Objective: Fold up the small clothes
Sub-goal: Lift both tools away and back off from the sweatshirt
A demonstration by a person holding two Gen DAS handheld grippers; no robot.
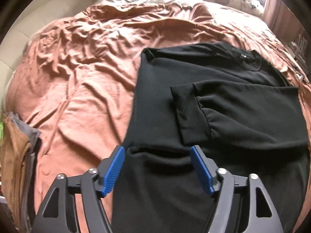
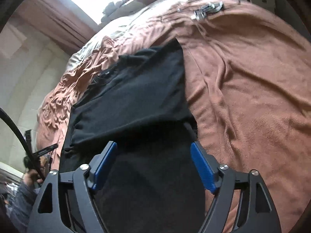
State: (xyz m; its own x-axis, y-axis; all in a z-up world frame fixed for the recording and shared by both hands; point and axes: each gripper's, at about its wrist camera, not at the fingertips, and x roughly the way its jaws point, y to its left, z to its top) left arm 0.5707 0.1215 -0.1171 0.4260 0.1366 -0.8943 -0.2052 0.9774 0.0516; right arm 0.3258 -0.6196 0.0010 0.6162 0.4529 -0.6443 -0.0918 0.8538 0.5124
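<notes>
Both tools are over the bed now, and neither holds anything. The left tool (image 1: 157,167) stands wide, its blue pads (image 1: 114,172) clear of the cloth, with the near part of the black sweatshirt (image 1: 194,73) showing in the gap between them. The right tool (image 2: 154,167) is just as wide, black cloth below its gap, nothing pinched.

The sweatshirt lies on the brown bedspread (image 1: 81,89), filling the centre and right of the left wrist view. One sleeve is laid across the body, its ribbed cuff (image 1: 184,114) sitting mid-frame, and the neckline with its label is toward the upper right. In the right wrist view the garment runs from the centre down to the bottom edge, with a fold line crossing it just above the pads. I'd say the sleeves are in and the lengthwise fold is the step in hand.

To do it well, I'd take the hem at both corners together, one tool each, pinching all the layers so the tucked sleeve doesn't slide out. Lift only enough to clear the bedspread, carry the hem toward the neckline, and lay it square.

A pile of brown and grey cloth (image 1: 21,145) sits at the left edge, well apart. Some metal hardware (image 2: 208,9) lies on the bed in the right wrist view, upper right.
</notes>
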